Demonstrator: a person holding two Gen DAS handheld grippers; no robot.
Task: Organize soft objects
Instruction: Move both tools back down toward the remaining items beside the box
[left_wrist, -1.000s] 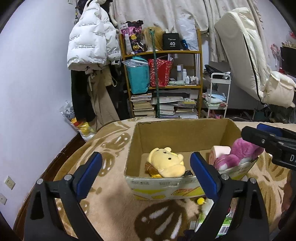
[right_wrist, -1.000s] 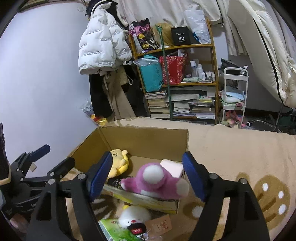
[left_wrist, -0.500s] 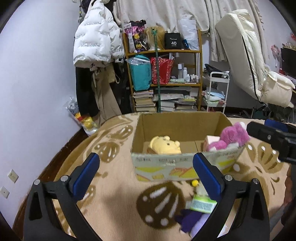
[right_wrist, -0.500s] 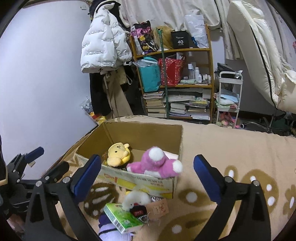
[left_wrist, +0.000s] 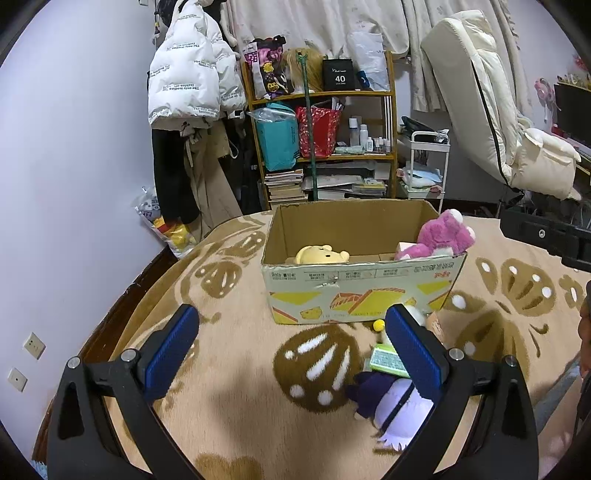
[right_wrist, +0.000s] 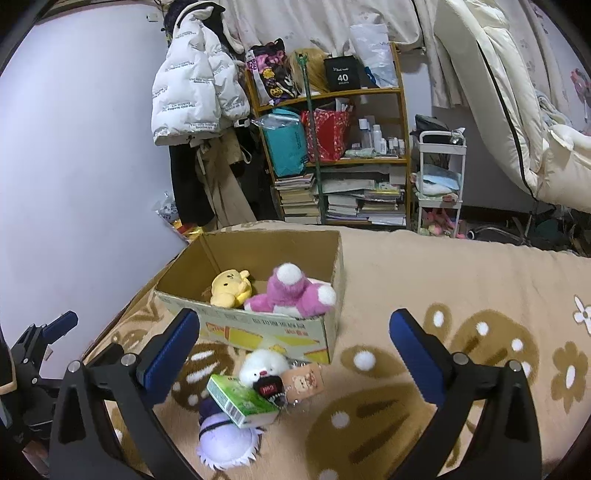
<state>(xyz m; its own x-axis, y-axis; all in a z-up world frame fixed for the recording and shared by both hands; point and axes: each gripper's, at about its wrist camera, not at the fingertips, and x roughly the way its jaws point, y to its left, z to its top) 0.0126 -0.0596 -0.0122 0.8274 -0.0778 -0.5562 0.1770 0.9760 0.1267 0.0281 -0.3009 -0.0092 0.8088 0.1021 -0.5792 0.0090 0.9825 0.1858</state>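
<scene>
A cardboard box (left_wrist: 364, 291) (right_wrist: 258, 326) stands on the patterned beige blanket. Inside lie a yellow plush (left_wrist: 321, 254) (right_wrist: 231, 286) and a pink plush (left_wrist: 441, 234) (right_wrist: 291, 291) that leans over the box's rim. In front of the box lie a white plush (right_wrist: 264, 363), a green tissue pack (right_wrist: 240, 400) (left_wrist: 386, 360), a small brown tag (right_wrist: 304, 380) and a purple-and-white plush (left_wrist: 391, 406) (right_wrist: 225, 439). My left gripper (left_wrist: 288, 350) is open and empty, short of the box. My right gripper (right_wrist: 295, 354) is open wide above the loose toys, holding nothing.
A wooden shelf (left_wrist: 321, 147) with bags, books and bottles stands behind the blanket, beside hanging coats (left_wrist: 192, 92). A small white trolley (right_wrist: 439, 181) and a cream padded chair (left_wrist: 491, 110) are at the right. The blanket (right_wrist: 461, 295) stretches to the right of the box.
Both grippers have pulled back from the box, which looks smaller now. The right jaws widened and left the pink plush resting on the box rim. The loose toys came into view.
</scene>
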